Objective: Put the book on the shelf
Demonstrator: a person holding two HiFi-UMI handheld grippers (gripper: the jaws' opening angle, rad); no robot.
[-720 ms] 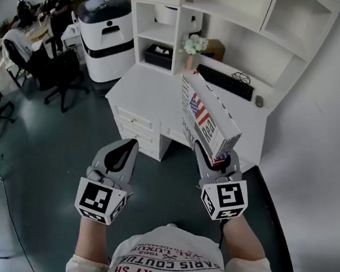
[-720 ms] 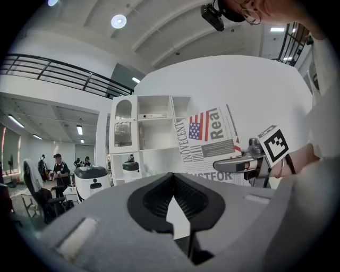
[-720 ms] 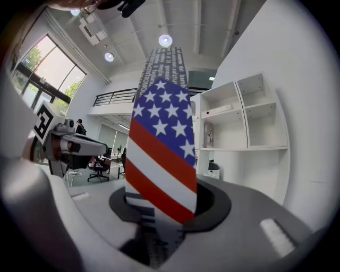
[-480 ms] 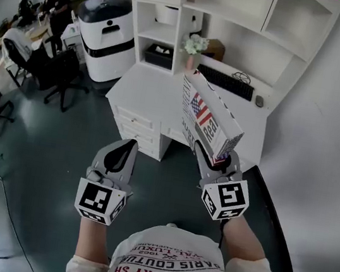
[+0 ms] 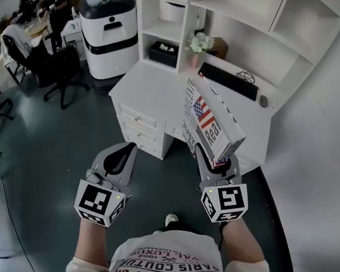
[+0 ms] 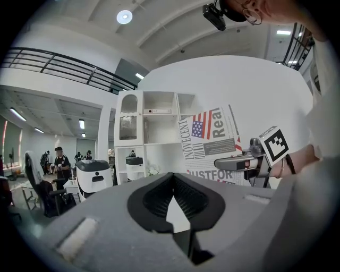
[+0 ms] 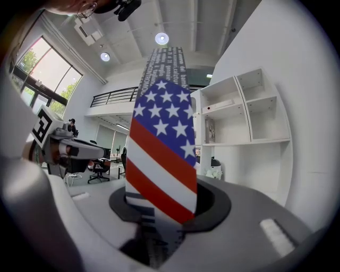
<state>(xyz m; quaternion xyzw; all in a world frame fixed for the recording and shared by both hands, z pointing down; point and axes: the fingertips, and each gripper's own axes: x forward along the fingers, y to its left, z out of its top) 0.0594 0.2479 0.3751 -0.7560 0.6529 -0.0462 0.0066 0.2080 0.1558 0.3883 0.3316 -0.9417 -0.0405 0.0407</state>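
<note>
Book [image 5: 213, 123] held before white desk [image 5: 145, 90], dark floor [image 5: 60, 140].

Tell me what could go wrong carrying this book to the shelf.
The right gripper clamps the book by its lower end only, so it may pivot or slip; the left gripper gives no support. Flowers and a keyboard sit on the desk below the shelves and could get knocked.
</note>
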